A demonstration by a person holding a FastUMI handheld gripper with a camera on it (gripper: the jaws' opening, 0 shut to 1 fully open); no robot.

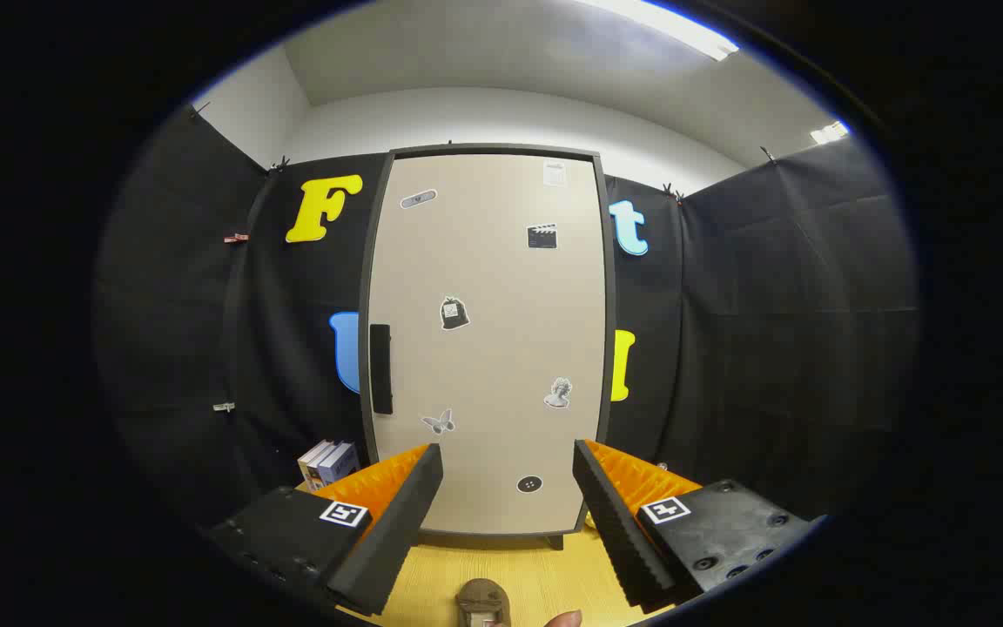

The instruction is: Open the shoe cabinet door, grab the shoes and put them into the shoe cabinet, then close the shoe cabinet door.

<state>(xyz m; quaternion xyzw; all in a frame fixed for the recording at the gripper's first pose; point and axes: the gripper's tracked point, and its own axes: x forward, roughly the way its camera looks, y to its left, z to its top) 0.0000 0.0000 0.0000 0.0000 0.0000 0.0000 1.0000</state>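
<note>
The shoe cabinet [488, 340] stands upright ahead of me, its beige door shut and dotted with small stickers. A dark vertical handle [380, 368] sits on the door's left edge. My gripper [508, 461] is open, its two fingers spread wide in front of the lower part of the door, with nothing between them. On the wooden floor just below and between the fingers lies a brown shoe [483, 603], only its tip in sight. A fingertip [564, 619] of a person shows beside it.
A small stack of books [328, 464] stands on the floor left of the cabinet, behind my left finger. Black cloth walls close in on both sides. The wooden floor [545, 570] runs from the cabinet's base towards me.
</note>
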